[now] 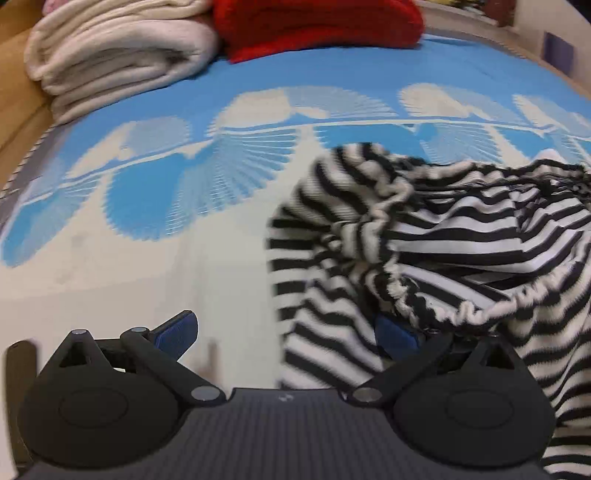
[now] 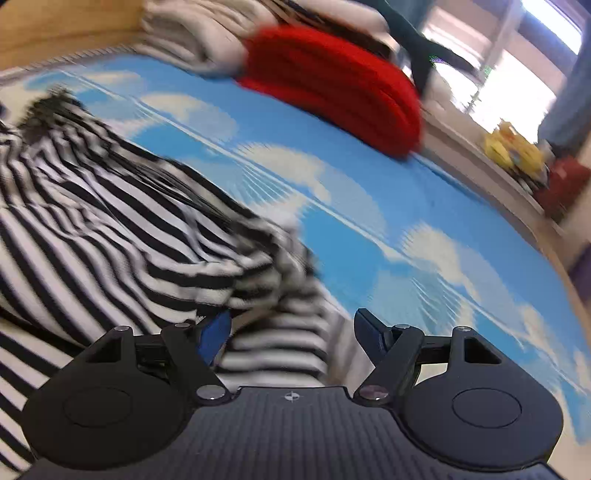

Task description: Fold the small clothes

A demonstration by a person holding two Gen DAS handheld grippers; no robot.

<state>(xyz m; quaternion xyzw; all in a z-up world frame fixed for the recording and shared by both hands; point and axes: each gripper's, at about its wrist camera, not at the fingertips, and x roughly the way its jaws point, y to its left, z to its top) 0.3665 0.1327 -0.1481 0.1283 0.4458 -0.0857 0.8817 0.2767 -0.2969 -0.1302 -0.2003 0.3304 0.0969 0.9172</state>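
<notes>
blue-and-white mat [image 1: 147, 192], striped garment [image 1: 424, 236], cream blanket [image 1: 118, 55], red knit [image 1: 317, 26]

My left gripper [image 1: 286, 338] – jaws spread wide, right finger half hidden under cloth. My right gripper [image 2: 293, 332] – jaws apart too, blue pads [image 2: 216, 334] showing, tilted low.

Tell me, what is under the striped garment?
The striped garment lies crumpled on the blue-and-white sheet. It drapes over one pad of the left gripper. Anything else beneath is covered.
</notes>
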